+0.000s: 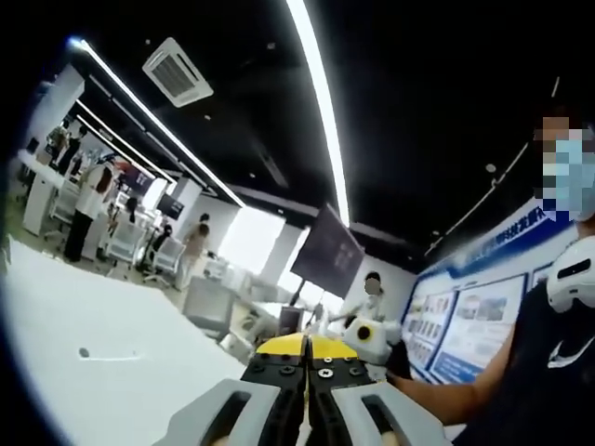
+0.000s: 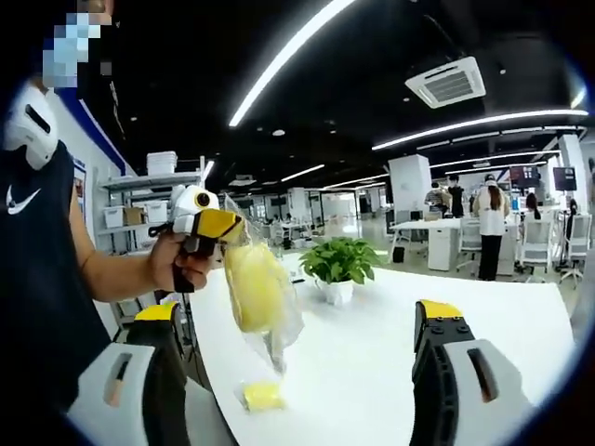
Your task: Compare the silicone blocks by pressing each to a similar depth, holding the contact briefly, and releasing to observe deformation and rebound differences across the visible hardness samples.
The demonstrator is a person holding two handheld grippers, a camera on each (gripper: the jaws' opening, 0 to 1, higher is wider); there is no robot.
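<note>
Right gripper view: two jaws of the right gripper [image 2: 302, 372] are seen rising at 7 and 5 o'clock, set wide apart with nothing between them. At 10 o'clock the left gripper [image 2: 226, 226] is held by a hand [image 2: 177, 263], its yellow-tipped jaws closed on the top of one clear plastic bag [image 2: 263, 302], inside which one large pale yellow silicone block [image 2: 253, 286] hangs above the white table [image 2: 372, 353]. One small yellow block [image 2: 263, 397] lies on the table at 6 o'clock, just below the bag and apart from it. One potted plant [image 2: 338, 266] stands on the table behind the bag. Several people are seen standing at desks at 3 o'clock. In the left gripper view, the left gripper's jaws [image 1: 307, 358] are seen pressed together at 6 o'clock; what they grip cannot be made out there. The white table surface [image 1: 102, 334] lies at 8 o'clock, and the right gripper's body [image 1: 372, 336] is seen just beyond the tips.
</note>
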